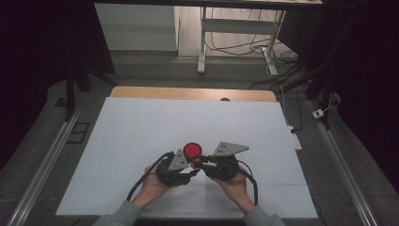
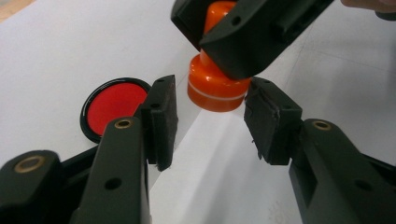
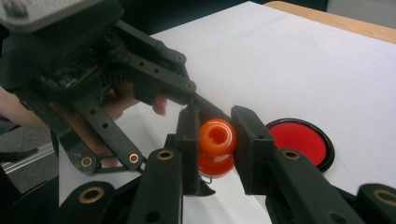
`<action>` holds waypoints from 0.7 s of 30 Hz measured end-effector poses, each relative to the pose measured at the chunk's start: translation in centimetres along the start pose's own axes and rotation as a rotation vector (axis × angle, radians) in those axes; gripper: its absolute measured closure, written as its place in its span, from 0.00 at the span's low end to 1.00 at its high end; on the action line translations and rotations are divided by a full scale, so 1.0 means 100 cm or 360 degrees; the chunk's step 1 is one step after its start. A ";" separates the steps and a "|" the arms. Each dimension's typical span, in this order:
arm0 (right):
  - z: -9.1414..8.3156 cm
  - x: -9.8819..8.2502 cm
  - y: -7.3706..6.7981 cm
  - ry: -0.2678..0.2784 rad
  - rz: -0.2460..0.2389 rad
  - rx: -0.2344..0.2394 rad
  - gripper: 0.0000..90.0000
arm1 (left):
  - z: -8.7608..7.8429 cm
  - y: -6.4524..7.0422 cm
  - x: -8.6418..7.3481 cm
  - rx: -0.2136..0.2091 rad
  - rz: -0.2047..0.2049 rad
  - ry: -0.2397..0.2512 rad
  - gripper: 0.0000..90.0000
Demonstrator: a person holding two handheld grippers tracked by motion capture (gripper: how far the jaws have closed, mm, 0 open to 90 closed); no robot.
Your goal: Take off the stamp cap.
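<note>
- High view: both hands meet near the middle of the white sheet that covers the tabletop, the left claw and right claw pointing at each other just below a round red pad.
- No brand, label or writing can be read on anything in the frames.
- The stamp is glossy orange plastic, with a wide round base ringed by a thin pale line, a narrower neck and a rounded knob on top.
- The right claw holds the stamp by its knob, its jaws pressed on both sides; the base hangs just above the sheet.
- The left claw stands partly open, one pad on either side of the paper under the stamp, neither pad touching the stamp.
- The red pad is a flat red disc in a black rim, lying on the sheet just beside the stamp.
</note>
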State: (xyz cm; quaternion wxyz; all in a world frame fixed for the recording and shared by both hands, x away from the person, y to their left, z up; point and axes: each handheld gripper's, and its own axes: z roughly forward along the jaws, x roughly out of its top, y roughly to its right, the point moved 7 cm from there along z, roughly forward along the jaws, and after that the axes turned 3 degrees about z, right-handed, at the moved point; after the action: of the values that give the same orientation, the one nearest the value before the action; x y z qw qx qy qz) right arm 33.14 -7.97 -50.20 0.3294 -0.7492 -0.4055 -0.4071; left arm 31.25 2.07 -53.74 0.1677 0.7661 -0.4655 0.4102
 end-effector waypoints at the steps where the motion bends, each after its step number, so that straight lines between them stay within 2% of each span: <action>1: 0.000 0.000 0.000 0.0000 0.0001 0.0001 0.80 | 0.000 0.000 0.000 -0.0001 0.0002 -0.0001 0.61; 12: 0.000 0.000 0.000 -0.0001 0.0003 0.0007 0.80 | 0.001 0.001 0.000 0.0028 0.0020 0.0011 0.70; 21: 0.000 -0.001 0.000 -0.0008 0.0007 0.0011 0.80 | 0.001 0.001 0.000 0.0034 0.0046 -0.0004 0.71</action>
State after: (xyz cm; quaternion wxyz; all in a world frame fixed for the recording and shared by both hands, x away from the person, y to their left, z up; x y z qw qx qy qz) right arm 33.13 -7.97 -50.28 0.3319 -0.7500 -0.4062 -0.4030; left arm 31.21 2.00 -53.84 0.1531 0.7616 -0.4723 0.4165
